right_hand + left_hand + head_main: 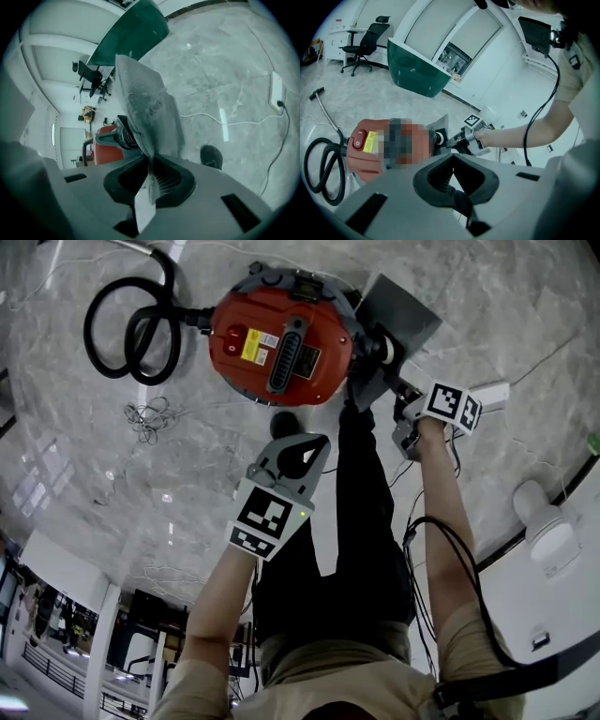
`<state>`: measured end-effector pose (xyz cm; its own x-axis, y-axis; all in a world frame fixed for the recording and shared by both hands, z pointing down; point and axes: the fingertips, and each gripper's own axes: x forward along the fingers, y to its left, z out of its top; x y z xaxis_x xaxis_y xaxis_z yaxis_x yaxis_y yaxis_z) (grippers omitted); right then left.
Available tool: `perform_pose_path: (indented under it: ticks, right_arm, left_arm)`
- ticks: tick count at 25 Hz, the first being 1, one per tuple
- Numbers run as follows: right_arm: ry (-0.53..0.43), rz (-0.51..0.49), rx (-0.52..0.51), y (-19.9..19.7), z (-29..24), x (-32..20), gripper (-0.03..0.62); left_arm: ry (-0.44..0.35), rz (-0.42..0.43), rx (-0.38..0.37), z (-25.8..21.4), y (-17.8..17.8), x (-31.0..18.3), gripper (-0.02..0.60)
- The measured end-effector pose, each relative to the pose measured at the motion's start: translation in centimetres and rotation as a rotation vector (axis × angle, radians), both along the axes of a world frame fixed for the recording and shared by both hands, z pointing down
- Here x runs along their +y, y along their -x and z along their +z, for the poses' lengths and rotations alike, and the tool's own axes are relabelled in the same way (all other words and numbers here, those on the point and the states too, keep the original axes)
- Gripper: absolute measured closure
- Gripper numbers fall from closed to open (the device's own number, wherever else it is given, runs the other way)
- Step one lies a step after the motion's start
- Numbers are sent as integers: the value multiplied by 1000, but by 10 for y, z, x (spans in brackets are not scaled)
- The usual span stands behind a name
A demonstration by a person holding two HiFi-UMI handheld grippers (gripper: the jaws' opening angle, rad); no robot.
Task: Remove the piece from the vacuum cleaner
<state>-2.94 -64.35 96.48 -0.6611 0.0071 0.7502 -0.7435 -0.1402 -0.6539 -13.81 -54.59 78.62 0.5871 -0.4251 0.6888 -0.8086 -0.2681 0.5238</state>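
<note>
Two jaws of right gripper [150,164] are pinched nearly shut on the edge of grey filter bag [145,98], upper centre of frame, its neck by red vacuum cleaner [281,343]. Best pull straight out, w/o twisting, I think. Left gripper [452,161], closed & empty, could steady the body.

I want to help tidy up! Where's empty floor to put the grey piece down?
Bare floor lies past the grey piece, above the white power strip. More lies below the wire tangle, left of the left gripper. It is crowded around the red vacuum cleaner, its black hose and the person's legs.
</note>
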Motion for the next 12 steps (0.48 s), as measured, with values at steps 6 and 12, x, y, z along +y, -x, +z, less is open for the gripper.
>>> perform_pose_path:
  ticks: [6, 12]
  right_arm:
    - [-357, -680, 324, -4, -3, 4, 571]
    - [-80, -76, -27, -4, -3, 3, 565]
  left_arm:
    - [-99, 38, -161, 22, -11, -55, 577]
    - [-104, 50, -349, 55, 19, -80, 577]
